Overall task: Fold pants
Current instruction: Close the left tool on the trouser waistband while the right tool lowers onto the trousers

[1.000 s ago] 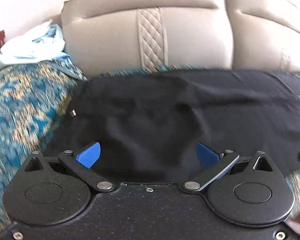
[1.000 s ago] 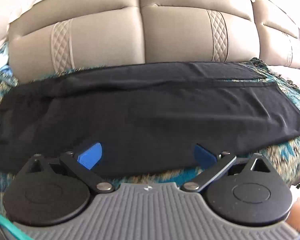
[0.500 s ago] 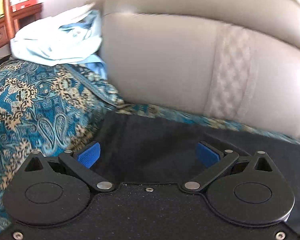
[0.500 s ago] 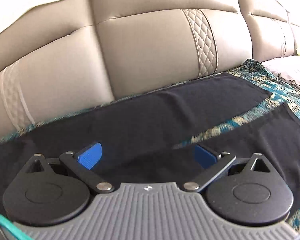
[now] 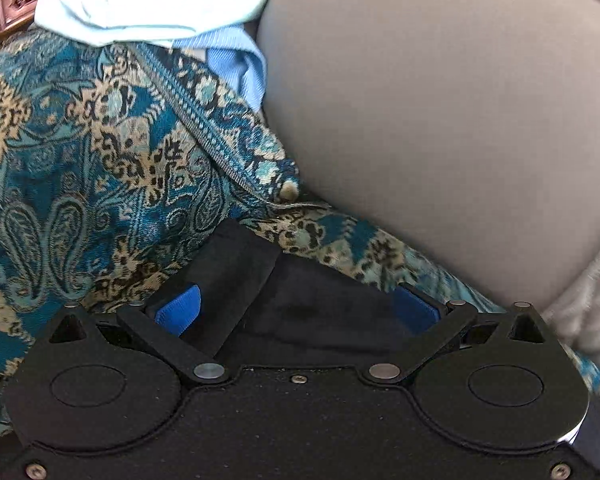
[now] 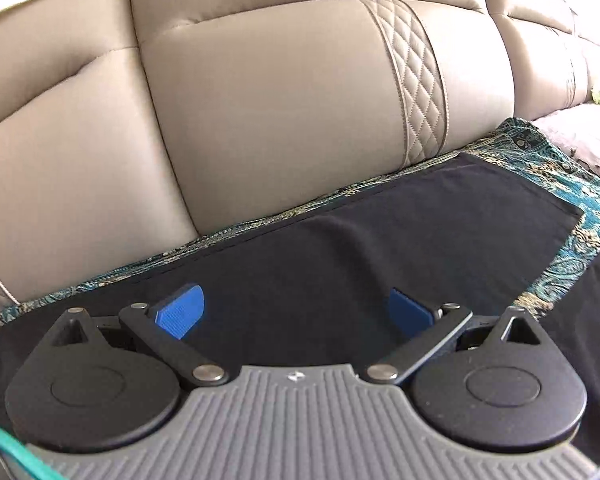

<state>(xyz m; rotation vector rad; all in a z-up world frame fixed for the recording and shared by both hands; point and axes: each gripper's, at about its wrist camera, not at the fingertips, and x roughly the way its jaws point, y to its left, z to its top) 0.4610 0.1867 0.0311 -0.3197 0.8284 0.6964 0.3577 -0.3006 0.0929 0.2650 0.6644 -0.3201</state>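
A beige sofa (image 6: 284, 128) carries a teal patterned throw (image 5: 80, 168), and the black pants (image 6: 400, 240) lie flat on it along the backrest. The left gripper (image 5: 296, 308), jaws spread, hovers over their near-left corner; the right gripper (image 6: 296, 312), jaws spread, hovers over the middle.
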